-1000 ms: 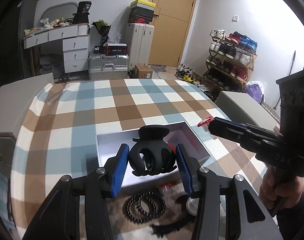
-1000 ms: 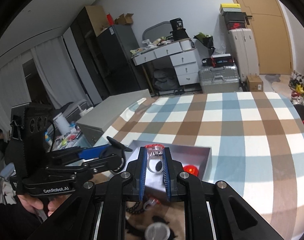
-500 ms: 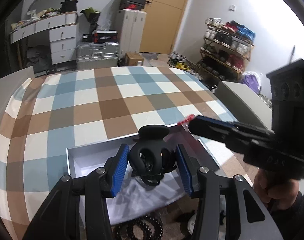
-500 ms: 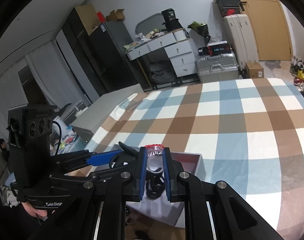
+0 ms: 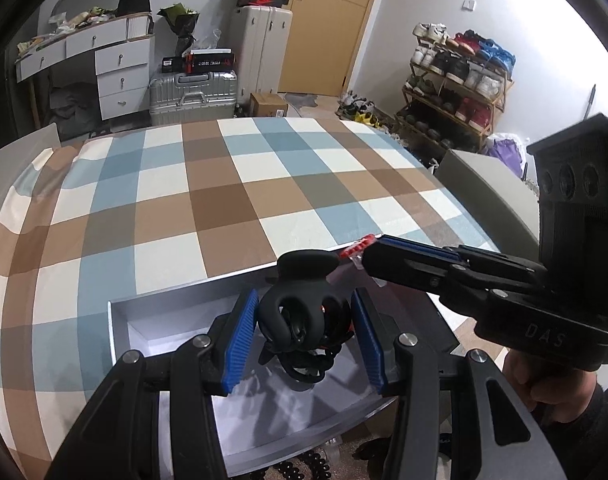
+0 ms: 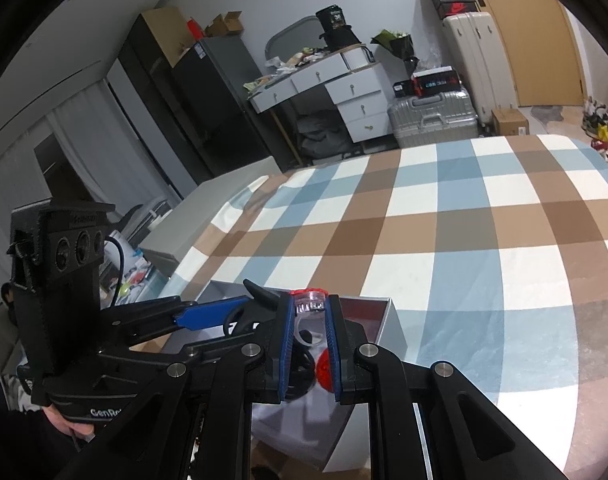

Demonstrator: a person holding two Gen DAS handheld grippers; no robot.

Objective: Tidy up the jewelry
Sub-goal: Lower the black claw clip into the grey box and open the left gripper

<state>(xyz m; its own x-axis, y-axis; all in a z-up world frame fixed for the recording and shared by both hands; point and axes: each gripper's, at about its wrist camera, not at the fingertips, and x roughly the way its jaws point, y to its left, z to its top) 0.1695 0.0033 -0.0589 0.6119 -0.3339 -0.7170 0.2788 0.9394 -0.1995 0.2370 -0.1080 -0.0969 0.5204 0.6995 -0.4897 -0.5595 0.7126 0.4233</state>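
Note:
My left gripper (image 5: 304, 336) is shut on a black claw hair clip (image 5: 302, 312) and holds it over the open white box (image 5: 152, 324) on the checked cloth. My right gripper (image 6: 309, 334) is shut on a small clear ring with a red top (image 6: 308, 302), also above the box (image 6: 387, 320). In the left wrist view the right gripper (image 5: 363, 258) reaches in from the right with the red-topped ring (image 5: 356, 249) at its tip. A red round piece (image 6: 323, 368) and dark pieces lie in the box.
A black beaded bracelet (image 5: 304, 466) lies on the table in front of the box. The checked cloth (image 5: 224, 200) stretches away behind the box. Grey chair backs stand at both sides of the table. Suitcases, a desk and a shoe rack stand beyond.
Both grippers have moved forward over the box with their pieces still held. The bracelet and the other loose pieces have dropped toward the bottom of the views.

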